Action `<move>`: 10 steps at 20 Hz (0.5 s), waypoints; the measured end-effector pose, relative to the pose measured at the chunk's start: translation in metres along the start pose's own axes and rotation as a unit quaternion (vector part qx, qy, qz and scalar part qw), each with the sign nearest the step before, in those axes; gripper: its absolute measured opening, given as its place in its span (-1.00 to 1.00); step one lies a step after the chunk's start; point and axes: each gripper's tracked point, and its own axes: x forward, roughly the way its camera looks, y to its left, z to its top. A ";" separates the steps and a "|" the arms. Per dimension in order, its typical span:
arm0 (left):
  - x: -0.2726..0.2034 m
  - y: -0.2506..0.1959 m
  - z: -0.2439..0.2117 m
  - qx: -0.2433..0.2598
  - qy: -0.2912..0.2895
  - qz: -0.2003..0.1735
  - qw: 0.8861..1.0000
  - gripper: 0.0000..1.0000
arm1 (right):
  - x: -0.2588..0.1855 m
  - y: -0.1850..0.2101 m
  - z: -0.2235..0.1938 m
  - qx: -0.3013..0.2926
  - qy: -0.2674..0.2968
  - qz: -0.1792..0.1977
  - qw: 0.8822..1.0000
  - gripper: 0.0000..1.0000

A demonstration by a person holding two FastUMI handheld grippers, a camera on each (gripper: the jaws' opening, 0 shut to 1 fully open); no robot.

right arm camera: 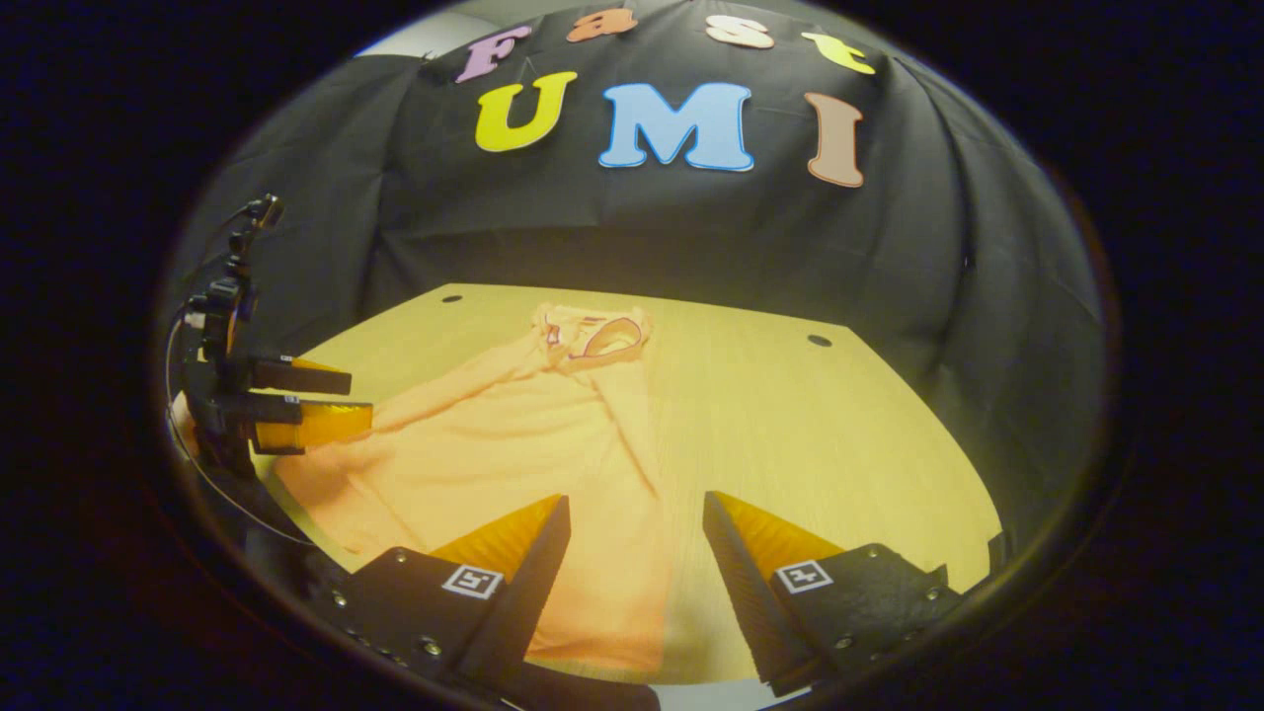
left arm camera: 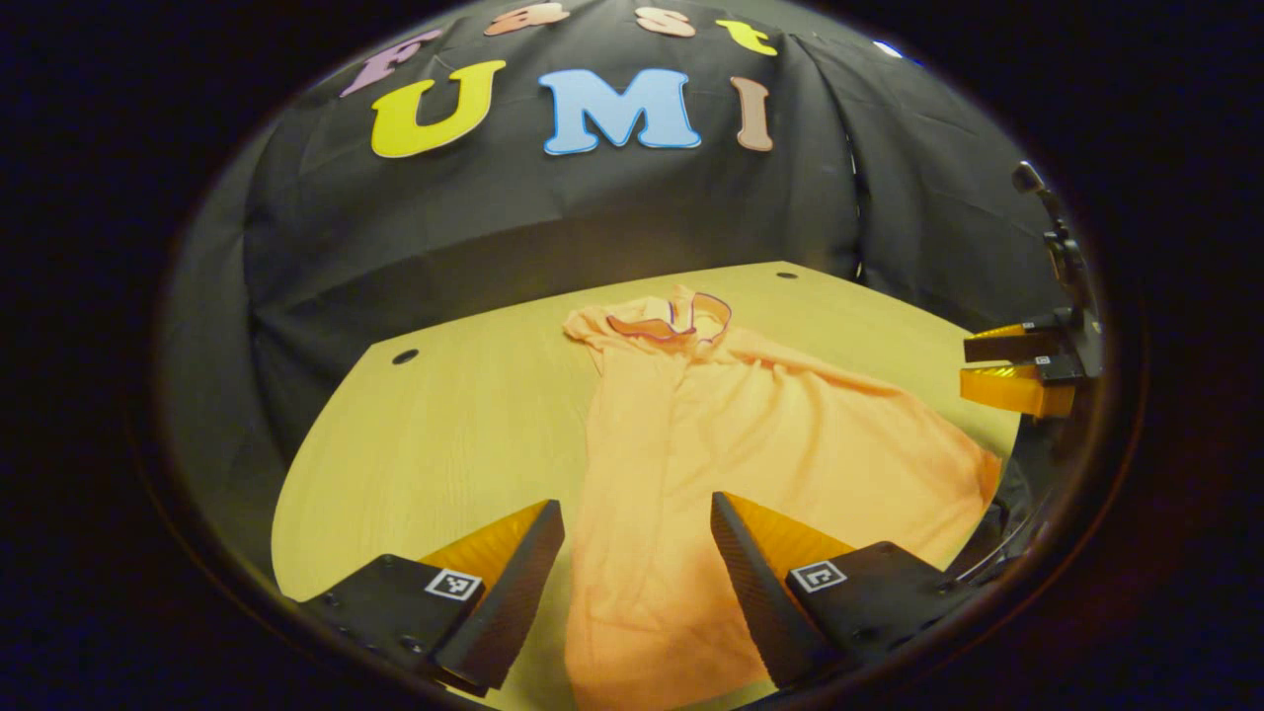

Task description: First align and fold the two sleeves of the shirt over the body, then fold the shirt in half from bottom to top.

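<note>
1. The table (left arm camera: 464, 415), pale wood, fills the middle of both views; small dark holes sit near its far edge.
2. The shirt (left arm camera: 711, 434), orange, lies on it, collar (left arm camera: 681, 321) toward the top of the frame and hem toward the bottom. In the right gripper view it occupies the left half of the table.
3. The left gripper (left arm camera: 637, 553) hangs over the shirt's lower part at the bottom of the frame, fingers spread apart, gripping nothing.
4. The right gripper (right arm camera: 637, 548) hangs over the shirt's right edge, likewise spread and empty.
5. Judgement: sleeves appear folded in already, so the bottom-to-top fold is in hand; next, each gripper must pinch 1 hem corner.
6. The square markers on the fingers are not legible writing.
</note>
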 end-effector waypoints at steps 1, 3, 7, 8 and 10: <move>-0.007 0.000 -0.011 -0.005 0.002 0.003 1.000 0.92 | -0.004 0.001 -0.011 0.003 0.005 -0.001 1.000 0.70; -0.021 0.003 -0.030 -0.017 0.003 0.012 1.000 1.00 | -0.007 0.003 -0.029 0.019 0.015 0.001 1.000 0.70; -0.031 0.007 -0.067 -0.031 0.016 0.032 0.999 0.94 | -0.005 0.001 -0.060 0.053 0.038 0.000 0.998 0.70; -0.033 0.009 -0.067 -0.039 0.008 0.033 0.999 1.00 | -0.004 0.000 -0.065 0.060 0.044 -0.002 0.997 0.62; -0.033 0.011 -0.069 -0.042 0.006 0.040 0.998 1.00 | -0.003 0.002 -0.071 0.074 0.047 -0.002 0.996 0.71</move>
